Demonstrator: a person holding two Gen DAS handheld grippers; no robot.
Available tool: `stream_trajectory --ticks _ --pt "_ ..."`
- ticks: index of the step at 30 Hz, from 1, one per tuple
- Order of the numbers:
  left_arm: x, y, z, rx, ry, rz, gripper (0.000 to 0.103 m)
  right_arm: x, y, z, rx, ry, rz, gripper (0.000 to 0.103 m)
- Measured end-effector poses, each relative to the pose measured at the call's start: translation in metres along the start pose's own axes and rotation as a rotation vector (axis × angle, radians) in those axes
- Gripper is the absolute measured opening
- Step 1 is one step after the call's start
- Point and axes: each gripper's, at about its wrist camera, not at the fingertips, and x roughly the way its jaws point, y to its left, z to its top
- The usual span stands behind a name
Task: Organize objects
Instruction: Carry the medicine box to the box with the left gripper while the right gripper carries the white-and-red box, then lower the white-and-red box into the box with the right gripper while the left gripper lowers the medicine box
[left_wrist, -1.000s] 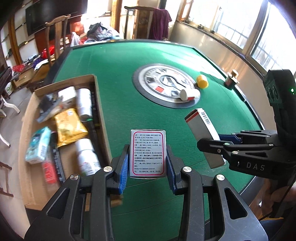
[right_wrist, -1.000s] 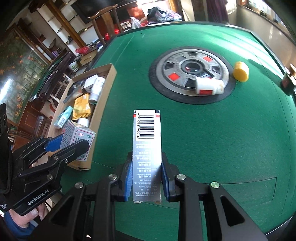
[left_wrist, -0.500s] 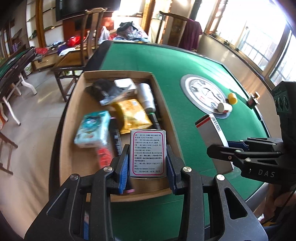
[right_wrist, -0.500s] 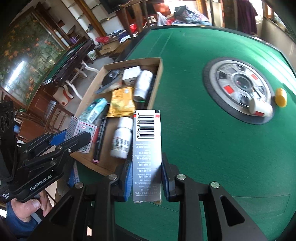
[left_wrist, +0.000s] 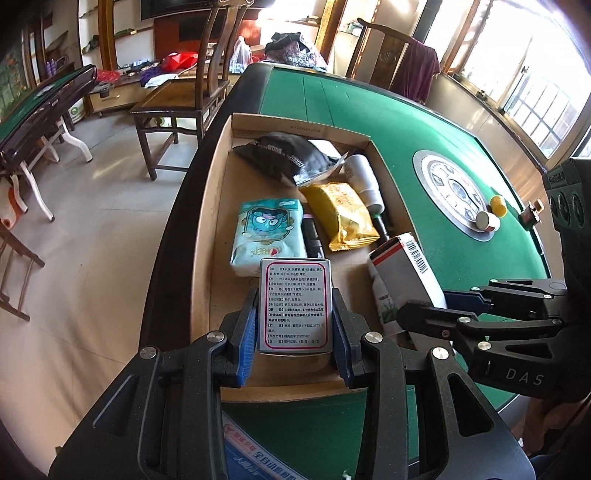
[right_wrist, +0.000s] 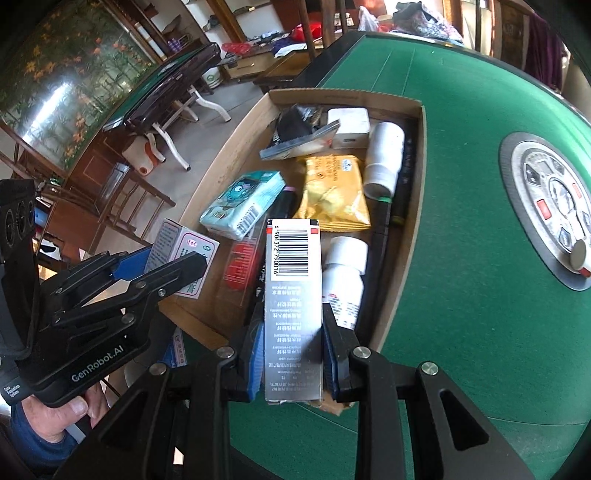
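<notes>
Green felt table (left_wrist: 369, 110) w/ shallow brown cardboard tray (left_wrist: 218, 184) at its left edge, holding snack packs & white bottles. Left gripper (left_wrist: 294, 325) clamps small white medicine box w/ red-framed text (left_wrist: 294, 302) over tray's 6 o'clock end. Right gripper (right_wrist: 293, 354) grips tall silver barcode carton (right_wrist: 293, 288) just at its 3 o'clock, also above tray.

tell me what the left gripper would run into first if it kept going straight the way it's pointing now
Probably the light blue tissue pack lying in the cardboard tray. The left gripper is shut on a small medicine box, whose far end sits just short of that pack in the picture. Depth is unclear; it might meet the bare tray floor instead.
</notes>
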Motion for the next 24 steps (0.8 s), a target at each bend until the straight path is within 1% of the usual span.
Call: stream_trajectory --ticks 11,24 --pt "0.019 0.013 -0.001 0.008 0.043 -0.002 0.035 0.023 0.01 0.004 0.003 0.04 0.004 0.026" --pt "0.029 0.017 -0.002 0.02 0.067 -0.015 0.035 0.033 0.012 0.0 -0.004 0.061 -0.025 0.026"
